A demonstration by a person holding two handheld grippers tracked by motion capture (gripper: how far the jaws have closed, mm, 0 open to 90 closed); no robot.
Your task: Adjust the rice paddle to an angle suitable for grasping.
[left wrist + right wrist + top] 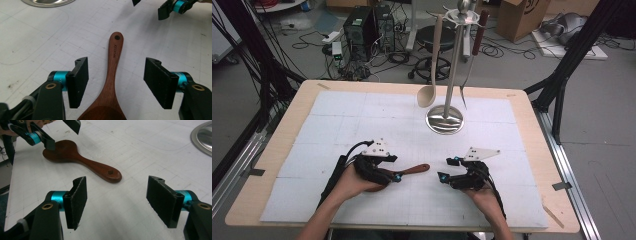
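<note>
A dark wooden spoon point(417, 169) lies flat on the white mat point(337, 125), its handle pointing right toward my right gripper. My left gripper point(395, 168) is open, and in the left gripper view its jaws straddle the neck of the spoon point(112, 67) with a gap on each side. The bowl of the spoon is partly hidden under that gripper. My right gripper point(445, 169) stands open a short way off the handle end, with nothing between its pads. In the right gripper view the spoon point(82, 160) lies ahead, with the left gripper point(61, 135) over its bowl.
A steel utensil stand point(445, 120) rises at the mat's far middle. A pale wooden spoon point(428, 95) and a dark-handled utensil point(472, 55) hang from it. The wooden table's edges frame the mat; cables and equipment lie on the floor beyond.
</note>
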